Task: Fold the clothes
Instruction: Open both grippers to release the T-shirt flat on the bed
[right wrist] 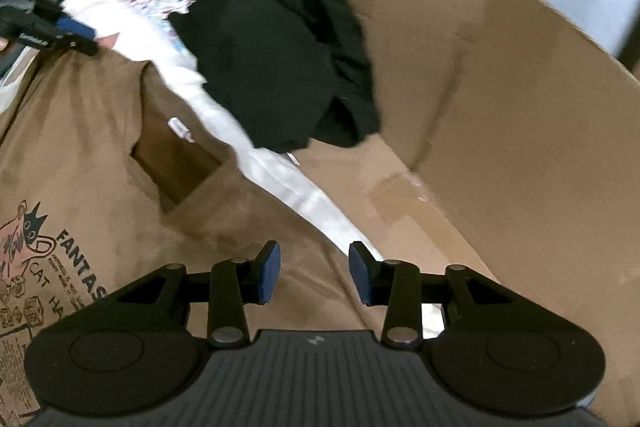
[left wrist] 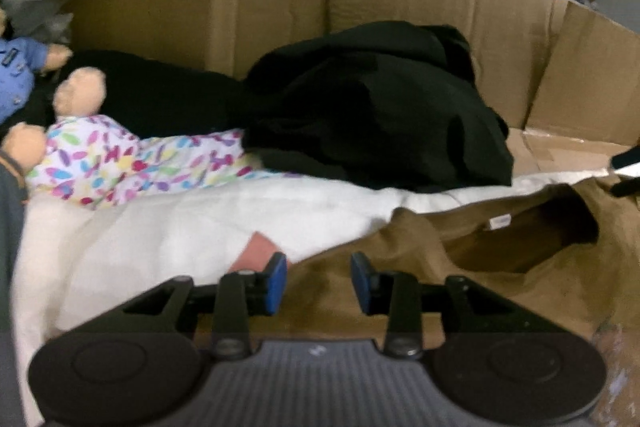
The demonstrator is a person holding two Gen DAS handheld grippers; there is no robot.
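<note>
Lying: brown tee (right wrist: 120, 155) under L gripper (left wrist: 319, 281); R gripper (right wrist: 314, 273); both agape

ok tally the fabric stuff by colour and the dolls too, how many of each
brown t-shirt: 1
black garment: 1
white cloth: 1
doll in a multicolour print dress: 1
doll in blue: 1
total: 5

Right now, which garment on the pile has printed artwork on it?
The brown T-shirt nearest both grippers: cat drawing and lettering show on it. The black garment and white cloth are plain.
</note>
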